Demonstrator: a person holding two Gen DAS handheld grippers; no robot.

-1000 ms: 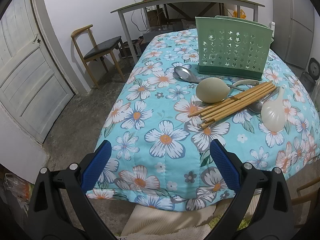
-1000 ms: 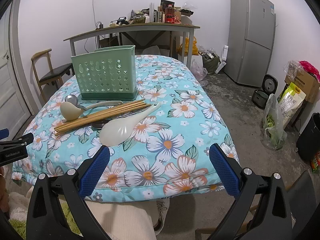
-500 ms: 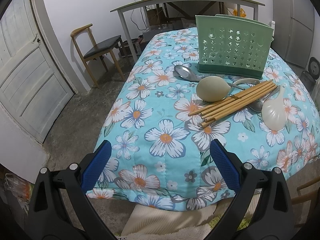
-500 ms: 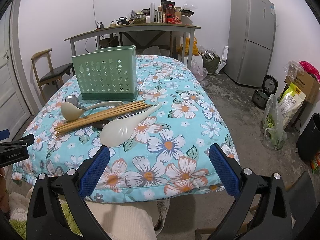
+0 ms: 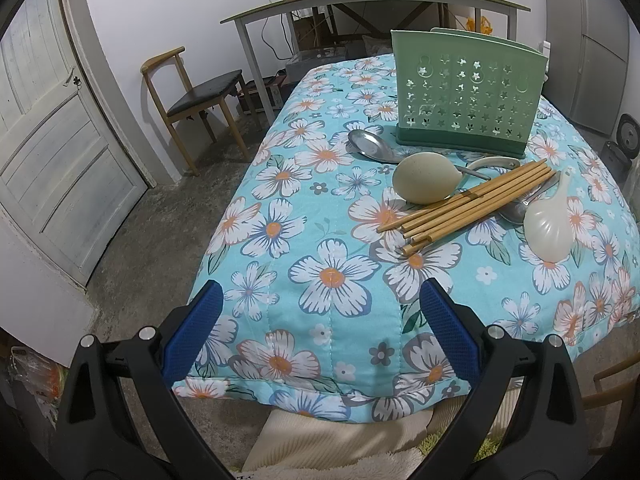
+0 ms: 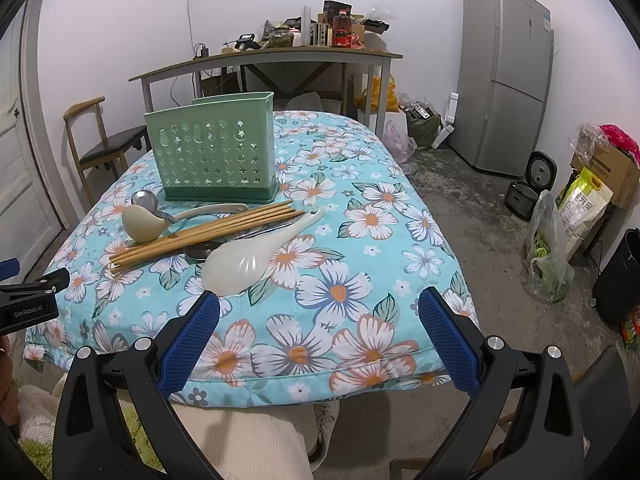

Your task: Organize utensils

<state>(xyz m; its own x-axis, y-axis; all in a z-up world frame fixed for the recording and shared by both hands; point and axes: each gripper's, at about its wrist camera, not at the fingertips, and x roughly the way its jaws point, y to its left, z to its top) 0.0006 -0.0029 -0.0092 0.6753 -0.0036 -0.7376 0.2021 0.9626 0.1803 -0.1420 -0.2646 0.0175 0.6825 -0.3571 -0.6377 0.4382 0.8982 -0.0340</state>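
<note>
Beyond both empty, spread jaws, chopsticks (image 5: 468,204) beside holder (image 5: 464,92).

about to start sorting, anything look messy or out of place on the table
Yes. The utensils lie in a loose heap in front of the green holder, none visibly inside it. The chopsticks rest slantwise across the spoons: a metal spoon and beige ladle on one side, a white rice paddle on the other. Nothing looks spilled or damaged.

Chopsticks (image 6: 204,236) before utensil rack (image 6: 214,160)
</note>
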